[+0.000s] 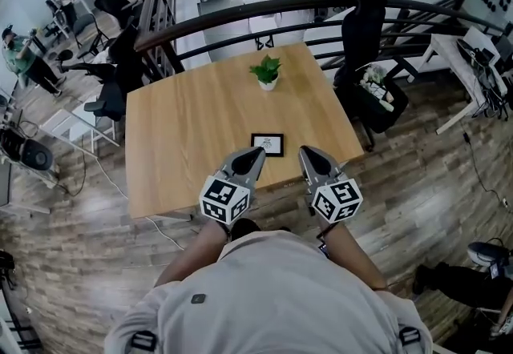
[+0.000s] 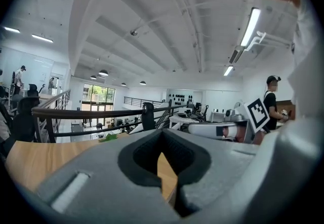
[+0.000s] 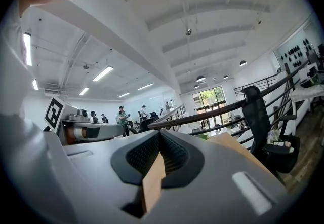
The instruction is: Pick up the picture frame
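Note:
A small black picture frame (image 1: 267,144) with a white picture lies flat on the wooden table (image 1: 184,128), near its front edge. My left gripper (image 1: 256,155) hovers just at the frame's near left corner, jaws shut and empty. My right gripper (image 1: 306,154) is a little to the frame's right, also shut on nothing. In the left gripper view the closed jaws (image 2: 161,133) point level over the tabletop, with the right gripper (image 2: 223,129) beside them. The right gripper view shows its closed jaws (image 3: 159,134) and the left gripper (image 3: 88,130). Neither gripper view shows the frame.
A small potted plant (image 1: 266,72) stands at the table's far middle. A dark railing (image 1: 264,12) runs behind the table. A black office chair (image 1: 365,32) stands at the right back. Other desks, chairs and people are at the far left.

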Available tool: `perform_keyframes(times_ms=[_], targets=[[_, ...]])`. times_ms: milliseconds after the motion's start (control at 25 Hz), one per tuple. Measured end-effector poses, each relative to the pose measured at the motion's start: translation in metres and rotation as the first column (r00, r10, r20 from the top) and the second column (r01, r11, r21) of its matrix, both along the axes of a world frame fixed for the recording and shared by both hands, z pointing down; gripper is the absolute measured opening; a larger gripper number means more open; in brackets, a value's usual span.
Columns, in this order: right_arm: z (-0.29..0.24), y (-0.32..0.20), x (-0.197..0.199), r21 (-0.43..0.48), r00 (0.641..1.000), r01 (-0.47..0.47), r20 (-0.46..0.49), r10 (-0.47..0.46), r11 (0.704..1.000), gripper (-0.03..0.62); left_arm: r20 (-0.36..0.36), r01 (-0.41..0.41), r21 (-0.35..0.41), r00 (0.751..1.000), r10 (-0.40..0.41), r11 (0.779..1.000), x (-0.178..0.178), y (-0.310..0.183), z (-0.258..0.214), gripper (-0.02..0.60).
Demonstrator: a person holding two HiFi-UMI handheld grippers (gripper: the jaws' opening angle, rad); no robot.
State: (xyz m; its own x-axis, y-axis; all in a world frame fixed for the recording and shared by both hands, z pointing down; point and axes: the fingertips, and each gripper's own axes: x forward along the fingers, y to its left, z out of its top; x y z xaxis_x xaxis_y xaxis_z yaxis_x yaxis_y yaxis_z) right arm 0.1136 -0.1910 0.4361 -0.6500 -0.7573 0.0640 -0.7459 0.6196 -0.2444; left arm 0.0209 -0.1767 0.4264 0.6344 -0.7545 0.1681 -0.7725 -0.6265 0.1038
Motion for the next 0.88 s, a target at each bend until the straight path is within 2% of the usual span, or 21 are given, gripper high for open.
perform_keyframes(times_ms=[240, 600, 880], targets=[[0.015, -0.015, 0.021, -0.038, 1.000, -0.015, 0.011, 0.016, 0.999, 0.009, 0.004, 0.002, -0.028, 1.000, -0.002, 1.000, 0.016, -0.021, 0.010, 0.003], [0.035, -0.046, 0.031, -0.095, 1.000, -0.024, -0.007, 0.023, 0.995, 0.009, -0.001, -0.029, -0.062, 1.000, 0.029, 0.998, 0.034, -0.062, 0.028, 0.003], [0.056, -0.081, 0.023, -0.172, 1.000, -0.028, -0.014, 0.026, 0.985, 0.009, 0.011, -0.032, -0.136, 0.999, 0.034, 0.990, 0.022, -0.093, 0.053, 0.005]])
